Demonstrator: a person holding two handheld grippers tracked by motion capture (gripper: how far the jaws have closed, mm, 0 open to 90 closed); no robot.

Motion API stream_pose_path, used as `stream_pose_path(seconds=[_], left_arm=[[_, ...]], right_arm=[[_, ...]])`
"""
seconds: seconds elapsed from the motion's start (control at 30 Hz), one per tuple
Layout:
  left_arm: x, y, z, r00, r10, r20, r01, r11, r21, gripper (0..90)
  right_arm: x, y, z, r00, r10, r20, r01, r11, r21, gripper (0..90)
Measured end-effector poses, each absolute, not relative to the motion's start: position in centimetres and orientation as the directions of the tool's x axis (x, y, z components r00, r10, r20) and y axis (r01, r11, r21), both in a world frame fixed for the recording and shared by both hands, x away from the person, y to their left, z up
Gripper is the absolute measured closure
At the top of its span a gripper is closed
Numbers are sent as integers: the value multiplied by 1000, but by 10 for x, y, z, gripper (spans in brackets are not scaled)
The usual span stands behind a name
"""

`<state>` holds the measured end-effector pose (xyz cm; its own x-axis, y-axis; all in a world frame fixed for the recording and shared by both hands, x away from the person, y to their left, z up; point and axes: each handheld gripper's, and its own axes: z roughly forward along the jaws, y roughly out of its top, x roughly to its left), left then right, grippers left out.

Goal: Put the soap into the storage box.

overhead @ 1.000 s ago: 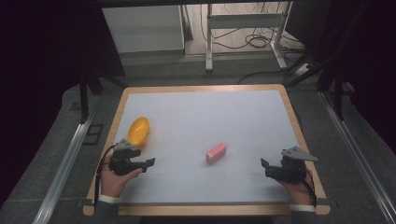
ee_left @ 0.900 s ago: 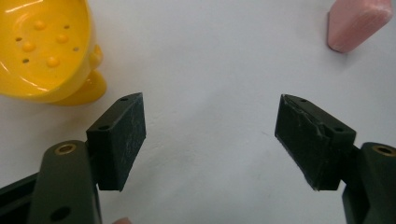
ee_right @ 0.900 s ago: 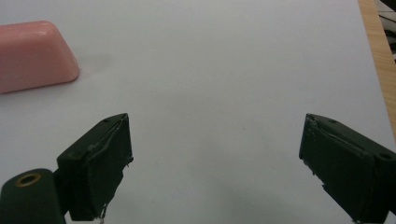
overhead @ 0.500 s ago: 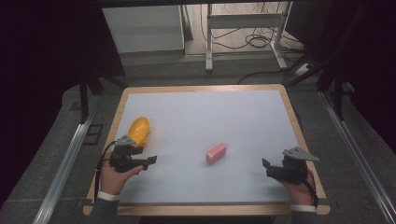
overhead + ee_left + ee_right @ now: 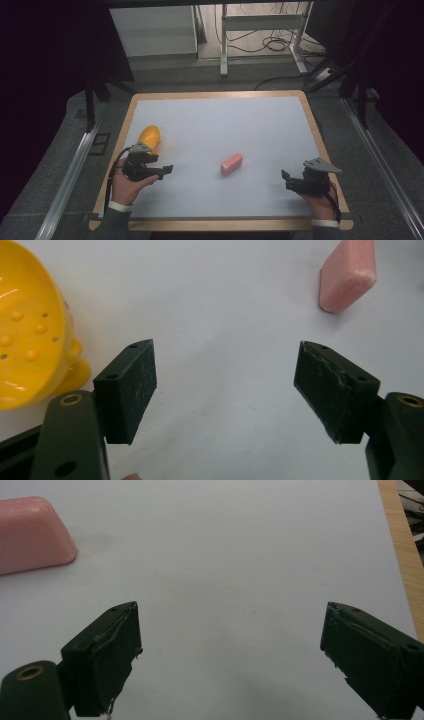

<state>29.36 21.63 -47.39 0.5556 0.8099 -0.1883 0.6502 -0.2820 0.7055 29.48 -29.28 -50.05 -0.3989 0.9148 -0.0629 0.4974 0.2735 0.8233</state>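
Observation:
A pink soap-like bar (image 5: 231,163) lies on the white table top (image 5: 225,125), a little right of the middle. A yellow dish (image 5: 149,137) with small bumps rests near the left edge. My left gripper (image 5: 167,170) hovers just in front of the yellow dish, pointing right towards the bar. In the left gripper view the left gripper (image 5: 225,385) stands open over bare surface, with the dish (image 5: 30,330) at its left and the bar (image 5: 347,275) far off at the upper right. My right gripper (image 5: 286,180) sits near the right front corner; close up the right gripper (image 5: 230,650) is open and the bar (image 5: 32,532) lies beyond it.
A wooden rim (image 5: 320,135) frames the table, and it also runs along the right in the right gripper view as the wooden rim (image 5: 405,555). Metal rails (image 5: 70,175) run along both sides. Behind the table stand a white cabinet (image 5: 152,30) and a metal frame with cables (image 5: 270,40).
My left gripper has shifted slightly to the right, beside the yellow dish. The right gripper, the bar and the dish stay where they were.

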Motion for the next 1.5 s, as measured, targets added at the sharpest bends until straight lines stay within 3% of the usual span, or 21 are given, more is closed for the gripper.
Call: stream_pose_path(seconds=[1.5], left_arm=[[351,126,-452,692,706,-151,614,-466,638,245]], right_arm=[[296,-291,-504,-389,919,-72,505,277,818,90]])
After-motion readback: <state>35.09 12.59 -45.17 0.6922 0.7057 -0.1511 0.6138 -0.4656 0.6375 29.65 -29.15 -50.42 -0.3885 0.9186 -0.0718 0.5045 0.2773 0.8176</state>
